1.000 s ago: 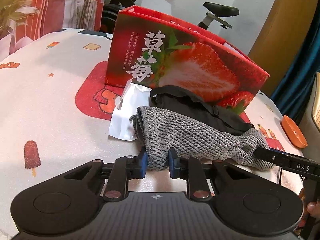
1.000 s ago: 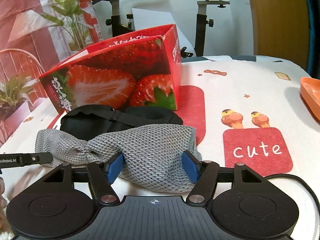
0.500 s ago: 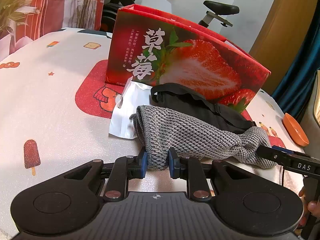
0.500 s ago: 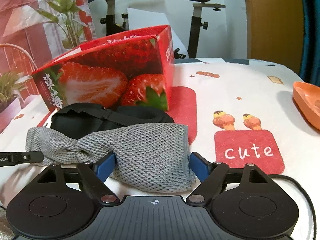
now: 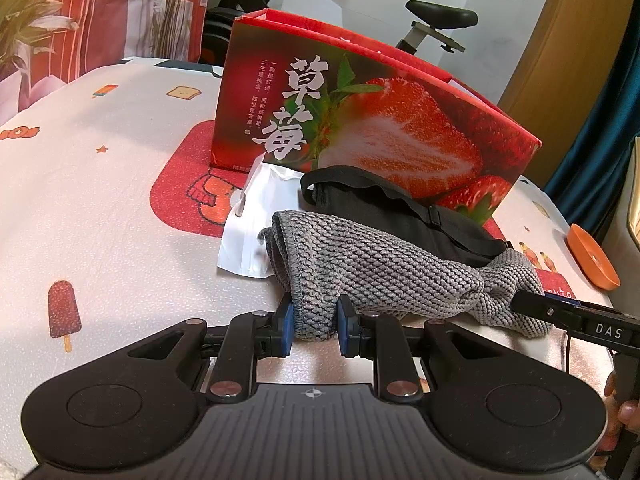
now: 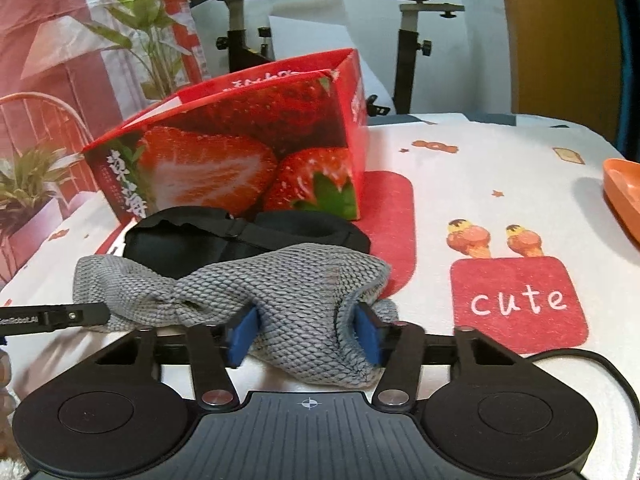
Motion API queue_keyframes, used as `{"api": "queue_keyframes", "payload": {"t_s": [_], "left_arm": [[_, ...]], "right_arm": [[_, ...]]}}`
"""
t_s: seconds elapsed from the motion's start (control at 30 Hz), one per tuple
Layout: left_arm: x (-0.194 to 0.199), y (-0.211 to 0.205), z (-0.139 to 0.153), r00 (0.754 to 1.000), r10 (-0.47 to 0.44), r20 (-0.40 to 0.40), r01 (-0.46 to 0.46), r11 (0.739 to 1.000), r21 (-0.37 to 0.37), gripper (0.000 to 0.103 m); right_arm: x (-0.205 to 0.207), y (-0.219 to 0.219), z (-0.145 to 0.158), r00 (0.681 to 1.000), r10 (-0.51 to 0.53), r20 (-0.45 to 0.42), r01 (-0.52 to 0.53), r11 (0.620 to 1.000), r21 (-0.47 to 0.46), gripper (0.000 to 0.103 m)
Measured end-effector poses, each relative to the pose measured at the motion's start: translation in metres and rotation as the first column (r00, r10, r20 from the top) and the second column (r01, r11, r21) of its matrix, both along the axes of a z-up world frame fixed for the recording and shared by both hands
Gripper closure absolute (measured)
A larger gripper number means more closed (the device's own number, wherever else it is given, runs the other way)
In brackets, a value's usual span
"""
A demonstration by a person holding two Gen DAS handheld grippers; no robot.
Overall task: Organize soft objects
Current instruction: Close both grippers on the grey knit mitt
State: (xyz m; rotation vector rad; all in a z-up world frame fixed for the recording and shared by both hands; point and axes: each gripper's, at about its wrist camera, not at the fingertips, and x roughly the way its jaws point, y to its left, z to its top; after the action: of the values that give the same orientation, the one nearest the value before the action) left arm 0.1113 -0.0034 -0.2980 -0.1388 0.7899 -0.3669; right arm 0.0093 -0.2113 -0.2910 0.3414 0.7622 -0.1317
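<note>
Your table [image 5: 100, 184], under its cartoon-print cloth, carries a red strawberry box [image 5: 360, 120] standing upright toward the far side. Against the box's front lies a black strapped pouch [image 5: 400, 216], with a white packet [image 5: 256, 216] just beside it on the left. The grey knit cloth [image 5: 380, 268] stretches across in front of the pouch, touching it. Your left gripper [image 5: 314, 322] is clenched on one end of the cloth, blue pads pressed into the bunched knit. Your right gripper [image 6: 306, 336] pinches the opposite end, fabric folded up between its pads. An orange dish [image 6: 624, 188] sits well apart at the right edge
</note>
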Motion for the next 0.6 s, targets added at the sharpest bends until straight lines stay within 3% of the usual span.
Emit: {"api": "queue_keyframes", "payload": {"t_s": [0.6], "left_arm": [[0.0004,0.0003,0.0,1.0,0.0,-0.001,0.0,1.0,-0.002,0.081]], "right_arm": [[-0.0008,0.0052,0.0031,0.999,0.033,0.011,-0.032,0.999,-0.008,0.077]]}}
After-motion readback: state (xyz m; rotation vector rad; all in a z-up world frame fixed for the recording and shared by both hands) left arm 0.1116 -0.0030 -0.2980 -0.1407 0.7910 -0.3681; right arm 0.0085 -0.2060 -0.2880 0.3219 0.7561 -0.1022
